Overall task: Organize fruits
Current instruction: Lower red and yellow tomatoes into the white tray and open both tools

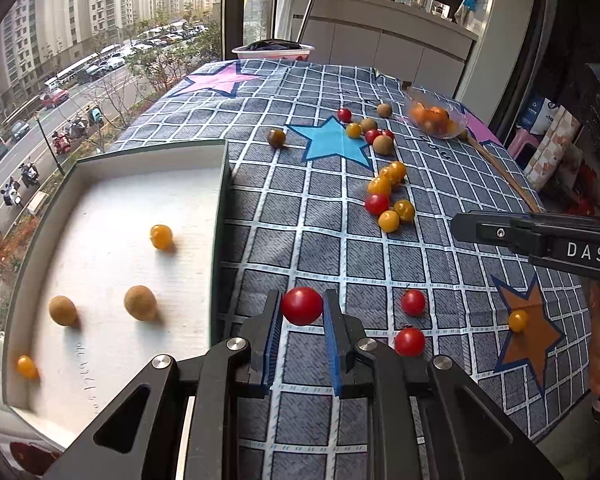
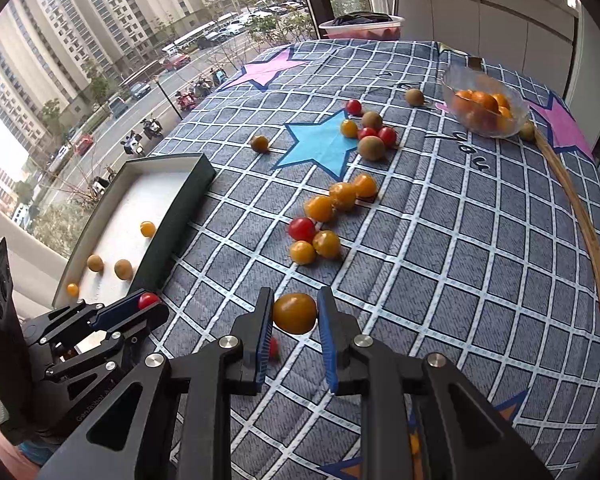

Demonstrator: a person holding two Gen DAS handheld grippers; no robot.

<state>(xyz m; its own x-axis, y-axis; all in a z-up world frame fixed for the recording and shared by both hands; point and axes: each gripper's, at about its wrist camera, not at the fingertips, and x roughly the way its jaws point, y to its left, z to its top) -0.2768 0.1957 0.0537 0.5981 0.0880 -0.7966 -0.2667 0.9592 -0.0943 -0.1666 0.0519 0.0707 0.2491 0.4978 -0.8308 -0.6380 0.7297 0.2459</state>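
Both grippers' fingers point(image 1: 274, 330) clamped

We see the surface point(image 2: 480, 280) under a grey-blue checked cloth point(image 2: 440, 340) printed with blue, pink and orange stars. At the left of the frame a shallow dark-sided tray point(image 2: 188, 196) rests on it. At the upper right stands a clear glass bowl point(image 2: 512, 118) with orange fruit inside, and a thin wooden stick point(image 2: 580, 220) runs from beside it down the right edge. Loose fruit lies on the cloth: a cluster of red, yellow and brown pieces point(image 2: 370, 130) by the blue star, a lone brownish one point(image 2: 259, 143) left of it, and a yellow-and-red group point(image 2: 324, 220) in the centre. A white basin point(image 2: 362, 26) sits at the far edge.
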